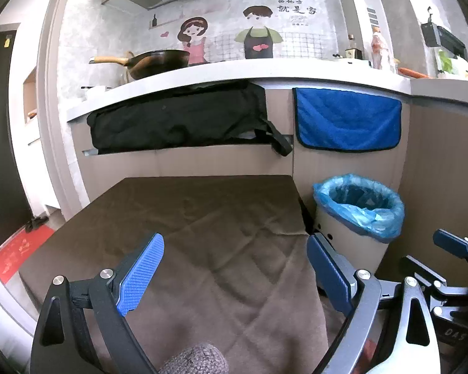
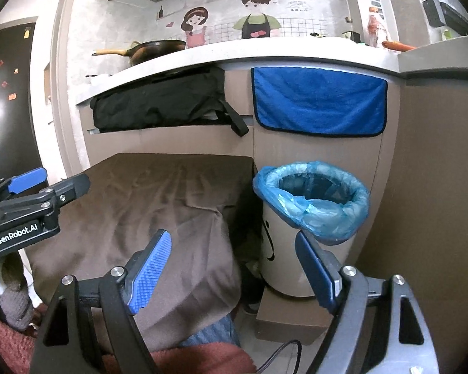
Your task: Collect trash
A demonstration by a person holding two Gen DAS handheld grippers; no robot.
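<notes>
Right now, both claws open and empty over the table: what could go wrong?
1. The brown cloth is creased and overhangs the table edge; a claw could snag and drag it.
2. The bin stands off the table's right side, on a low box; a knock from the right claw might tip it.
3. No trash shows on the cloth.

Table [image 1: 202, 218] before the counter [image 1: 234, 71] — bin [image 1: 358, 218] just right, apparently on a box [image 2: 290, 318].
</notes>
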